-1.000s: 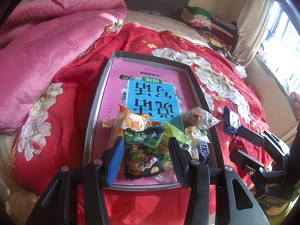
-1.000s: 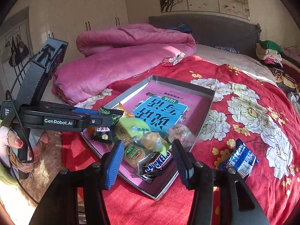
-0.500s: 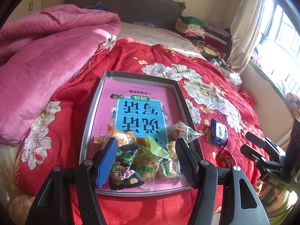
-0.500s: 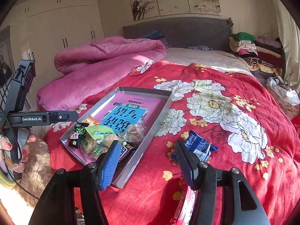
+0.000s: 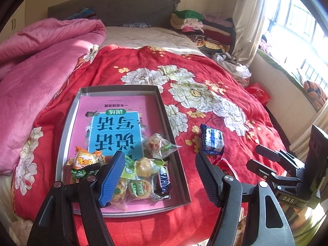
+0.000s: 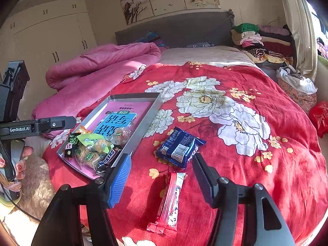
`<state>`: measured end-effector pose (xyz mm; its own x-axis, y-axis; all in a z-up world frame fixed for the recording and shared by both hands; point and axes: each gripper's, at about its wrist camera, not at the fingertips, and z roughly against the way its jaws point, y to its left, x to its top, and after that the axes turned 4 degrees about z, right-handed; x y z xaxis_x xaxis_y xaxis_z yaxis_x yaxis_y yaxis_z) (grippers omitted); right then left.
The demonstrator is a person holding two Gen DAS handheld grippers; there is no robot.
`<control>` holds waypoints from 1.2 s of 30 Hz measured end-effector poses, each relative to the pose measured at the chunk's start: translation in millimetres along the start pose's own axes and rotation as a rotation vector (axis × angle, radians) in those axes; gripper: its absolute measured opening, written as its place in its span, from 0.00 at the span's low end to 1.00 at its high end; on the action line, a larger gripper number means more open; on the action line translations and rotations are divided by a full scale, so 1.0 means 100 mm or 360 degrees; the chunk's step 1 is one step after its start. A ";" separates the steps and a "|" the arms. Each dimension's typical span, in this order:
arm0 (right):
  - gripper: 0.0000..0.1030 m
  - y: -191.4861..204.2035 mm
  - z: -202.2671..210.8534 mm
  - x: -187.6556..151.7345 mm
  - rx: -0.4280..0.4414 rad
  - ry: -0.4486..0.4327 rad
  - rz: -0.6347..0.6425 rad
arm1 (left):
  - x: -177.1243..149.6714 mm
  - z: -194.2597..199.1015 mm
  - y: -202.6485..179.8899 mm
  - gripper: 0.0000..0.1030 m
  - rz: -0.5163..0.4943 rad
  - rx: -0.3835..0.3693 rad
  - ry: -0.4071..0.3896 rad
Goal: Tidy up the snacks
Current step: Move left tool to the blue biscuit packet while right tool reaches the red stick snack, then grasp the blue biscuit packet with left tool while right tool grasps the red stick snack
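A grey tray (image 5: 173, 121) lined with a pink and blue book lies on the red floral bedspread. Several snacks are heaped at its near end, among them a Snickers bar (image 5: 164, 179), an orange packet (image 5: 84, 160) and a clear wrapped sweet (image 5: 157, 145). The tray also shows in the right wrist view (image 6: 149, 112). A blue biscuit packet (image 6: 179, 146) and a red stick packet (image 6: 171, 201) lie on the bedspread right of the tray. My left gripper (image 5: 160, 176) is open and empty above the tray's near end. My right gripper (image 6: 162, 176) is open and empty above the red stick packet.
A pink quilt (image 5: 41, 61) is bunched along the bed's left side. Folded clothes (image 6: 260, 39) are stacked by the grey headboard. A red bag (image 6: 319, 116) lies off the bed's right edge. The bed's near edge is just below both grippers.
Both grippers have pulled back and swung right. The left one has opened wider and left the snack heap. The right one now looks at the two packets on the bedspread.
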<state>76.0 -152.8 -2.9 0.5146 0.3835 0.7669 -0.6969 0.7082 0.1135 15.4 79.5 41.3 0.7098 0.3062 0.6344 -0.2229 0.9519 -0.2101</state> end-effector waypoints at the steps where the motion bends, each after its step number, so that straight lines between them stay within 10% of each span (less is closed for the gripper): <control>1: 0.60 -0.01 -0.01 -0.01 -0.0002 0.0012 -0.0005 | 0.00 -0.02 -0.05 0.71 -0.0015 -0.0007 0.0007; 22: 0.60 -0.07 -0.58 -0.32 0.0020 0.0336 -0.0005 | 0.04 -0.67 -0.76 0.71 -0.0207 -0.0091 0.0229; 36: 0.24 -0.24 -0.79 -0.39 0.0047 0.0389 -0.0056 | 0.13 -1.48 -0.96 0.71 -0.0108 -0.0179 0.0426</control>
<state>112.4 -138.2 -84.9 0.6417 0.4935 0.5871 -0.6888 0.7074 0.1583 145.1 -9.2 -40.0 0.8748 0.2145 0.4344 -0.1039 0.9589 -0.2642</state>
